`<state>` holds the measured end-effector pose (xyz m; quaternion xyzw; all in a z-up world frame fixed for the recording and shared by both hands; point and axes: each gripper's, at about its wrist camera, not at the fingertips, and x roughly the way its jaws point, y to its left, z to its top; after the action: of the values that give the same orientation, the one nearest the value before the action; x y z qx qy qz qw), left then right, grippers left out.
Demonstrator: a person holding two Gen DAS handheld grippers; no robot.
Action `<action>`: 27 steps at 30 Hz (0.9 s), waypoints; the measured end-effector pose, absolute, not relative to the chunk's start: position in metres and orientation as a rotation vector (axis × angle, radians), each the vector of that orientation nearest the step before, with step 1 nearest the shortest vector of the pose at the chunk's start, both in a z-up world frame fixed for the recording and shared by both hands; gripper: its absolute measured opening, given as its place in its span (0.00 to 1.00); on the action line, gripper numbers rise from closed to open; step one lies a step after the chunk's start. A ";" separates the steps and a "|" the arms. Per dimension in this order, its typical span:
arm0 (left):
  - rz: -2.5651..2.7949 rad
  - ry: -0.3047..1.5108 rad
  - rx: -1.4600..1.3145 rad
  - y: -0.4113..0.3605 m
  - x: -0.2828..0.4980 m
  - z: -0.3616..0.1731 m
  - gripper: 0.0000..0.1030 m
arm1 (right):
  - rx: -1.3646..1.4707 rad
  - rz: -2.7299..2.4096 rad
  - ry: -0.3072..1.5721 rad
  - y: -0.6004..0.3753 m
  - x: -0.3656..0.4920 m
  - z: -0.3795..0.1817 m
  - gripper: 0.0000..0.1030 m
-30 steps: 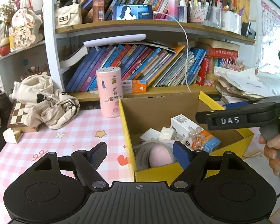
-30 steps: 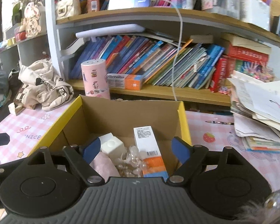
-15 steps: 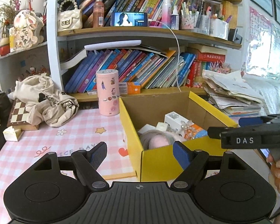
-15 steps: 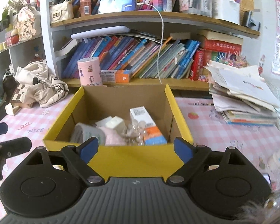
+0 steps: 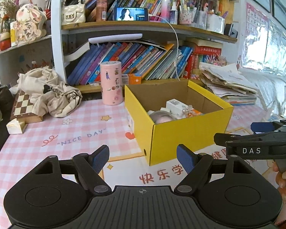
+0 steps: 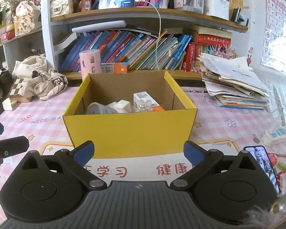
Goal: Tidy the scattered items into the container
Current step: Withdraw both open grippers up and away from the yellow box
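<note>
The right hand-held gripper [image 6: 138,150] is empty, its blue pads spread wide; its jaws have just been opening, with nothing between them. The left hand-held gripper [image 5: 142,159] is also spread, less widely, and holds nothing.

Straight ahead of the right hand-held gripper, just beyond its fingertips, stands the yellow cardboard box [image 6: 129,131] on the pink checked table [image 6: 228,114]. From the left hand-held gripper the same box [image 5: 188,133] sits ahead and to the right, corner-on.

Only the right wrist view shows what lies to the right of that gripper: a phone [image 6: 262,164] with a lit screen close beside the right finger, and farther out a small white and blue packet [image 6: 277,135], both on the table outside the box. Only the left wrist view shows the right hand-held gripper from the side, lettered DAS, with the person's fingers [image 5: 284,175] round its handle.

Inside the box the right view shows a white and orange carton [image 6: 146,101], a cluster of clear beads [image 6: 145,106], a white cube-like item [image 6: 122,106] and a pale roll [image 6: 97,108]; the left view shows that roll as a grey-pink rounded shape, possibly something soft.

Beyond the box stand a pink cylinder [image 5: 111,83] and a crumpled cream cloth [image 5: 47,93], then the bookshelf [image 6: 143,12].
</note>
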<state>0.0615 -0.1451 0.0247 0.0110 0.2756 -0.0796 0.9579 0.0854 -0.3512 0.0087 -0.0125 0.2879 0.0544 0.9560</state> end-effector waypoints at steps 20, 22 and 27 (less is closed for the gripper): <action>-0.168 0.546 0.017 -0.105 0.023 0.028 0.82 | -0.039 0.102 0.589 -0.308 0.039 0.012 1.00; -0.162 0.548 0.011 -0.100 0.021 0.027 0.82 | -0.045 0.107 0.589 -0.302 0.036 0.013 1.00; -0.142 0.554 -0.001 -0.084 0.014 0.026 0.83 | -0.061 0.124 0.593 -0.286 0.032 0.012 1.00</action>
<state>0.0145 -0.0838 0.0256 -0.0007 0.2730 -0.0699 0.9595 0.0318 -0.2859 0.0116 -0.0302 0.2919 0.0609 0.9540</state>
